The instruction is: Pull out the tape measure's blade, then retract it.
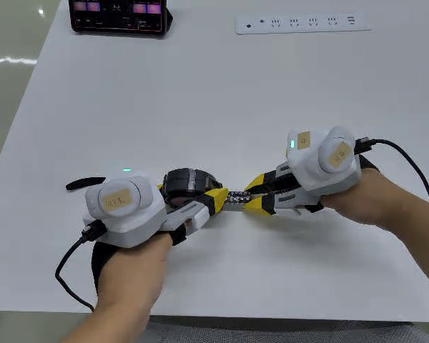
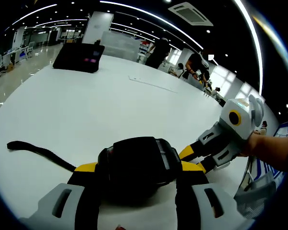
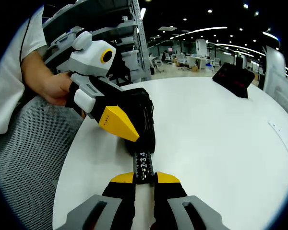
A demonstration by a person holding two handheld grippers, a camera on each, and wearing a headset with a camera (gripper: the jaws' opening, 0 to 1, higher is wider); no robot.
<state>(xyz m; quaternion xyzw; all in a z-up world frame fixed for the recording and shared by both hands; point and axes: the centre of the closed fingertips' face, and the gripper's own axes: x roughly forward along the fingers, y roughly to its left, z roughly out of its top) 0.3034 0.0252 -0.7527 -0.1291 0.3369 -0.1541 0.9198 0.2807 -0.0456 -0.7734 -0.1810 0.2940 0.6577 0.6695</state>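
tape [image 1: 189, 184] [image 2: 134, 165] [image 3: 141, 117]: black; sits on the near part of the table [image 1: 200, 93], between your two hands
blade [image 1: 234, 199] [image 3: 143, 165]: drawn out a short way toward your right; 2, 3, 4 readable in the right gripper view
left gripper [image 1: 193, 193] [image 2: 137, 168]: you have it clamped on the tape, one jaw on each side
right gripper [image 1: 252, 198] [image 3: 144, 179]: pinched on the blade's end
strap [image 1: 84, 183] [image 2: 33, 149]: black; trails from the tape to your left, flat on the table
tablet [image 1: 119, 16], power strip [image 1: 300, 22]: at the far edge; well apart from the tape
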